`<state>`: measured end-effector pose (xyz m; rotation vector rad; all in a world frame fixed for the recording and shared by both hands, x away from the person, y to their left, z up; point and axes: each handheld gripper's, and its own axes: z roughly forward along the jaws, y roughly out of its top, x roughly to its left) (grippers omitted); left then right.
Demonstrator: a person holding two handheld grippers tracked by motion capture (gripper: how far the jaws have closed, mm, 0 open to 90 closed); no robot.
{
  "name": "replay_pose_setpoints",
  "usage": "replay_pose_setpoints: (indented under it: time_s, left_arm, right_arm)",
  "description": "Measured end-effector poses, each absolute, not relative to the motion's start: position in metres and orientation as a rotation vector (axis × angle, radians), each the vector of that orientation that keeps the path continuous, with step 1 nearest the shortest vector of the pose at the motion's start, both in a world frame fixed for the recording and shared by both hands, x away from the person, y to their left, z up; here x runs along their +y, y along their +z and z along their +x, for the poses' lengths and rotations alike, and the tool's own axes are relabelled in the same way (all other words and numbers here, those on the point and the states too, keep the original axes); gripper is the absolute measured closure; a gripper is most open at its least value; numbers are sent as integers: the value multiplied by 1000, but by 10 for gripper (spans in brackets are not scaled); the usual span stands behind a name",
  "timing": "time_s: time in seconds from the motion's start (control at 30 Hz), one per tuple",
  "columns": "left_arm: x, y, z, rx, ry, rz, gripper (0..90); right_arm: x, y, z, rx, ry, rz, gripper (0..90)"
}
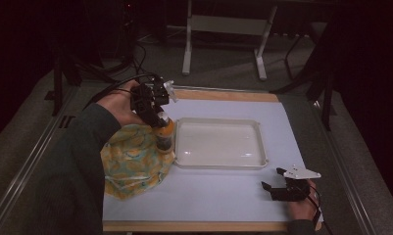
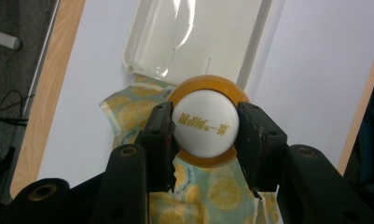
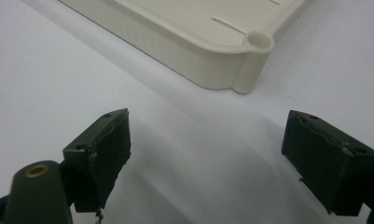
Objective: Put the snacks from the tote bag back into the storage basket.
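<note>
My left gripper (image 1: 160, 120) is shut on the white cap of an orange bottle (image 1: 165, 134), which hangs upright over the edge of a lemon-print bag (image 1: 133, 164). In the left gripper view the cap (image 2: 204, 123) sits squeezed between both jaws, with the bag (image 2: 128, 112) and the white tray (image 2: 194, 37) below it. The tray (image 1: 218, 161) lies just right of the bottle. My right gripper (image 1: 274, 181) rests open near the table's front right, its jaws wide apart over bare white surface (image 3: 208, 154), facing the tray's corner (image 3: 250, 56).
A white mat (image 1: 208, 196) covers the wooden table (image 1: 223, 95). Metal rails run along both table sides. Beyond the far edge stands a grey frame (image 1: 223, 29) on dark carpet, with cables at the far left.
</note>
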<state>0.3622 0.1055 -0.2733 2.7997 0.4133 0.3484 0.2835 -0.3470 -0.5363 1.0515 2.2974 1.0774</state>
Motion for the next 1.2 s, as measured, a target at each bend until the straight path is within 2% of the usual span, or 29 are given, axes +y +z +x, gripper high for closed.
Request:
replay_pose_setpoints:
  time_s: [0.6,1.2]
  left_arm:
    - [83,-271,367,374,378,2801,590]
    - [66,-280,372,355,346,2821,590]
  right_arm:
    - [-347,-536,284,2297,1080,1053,151]
    - [-347,-536,284,2298,1083,1053,151]
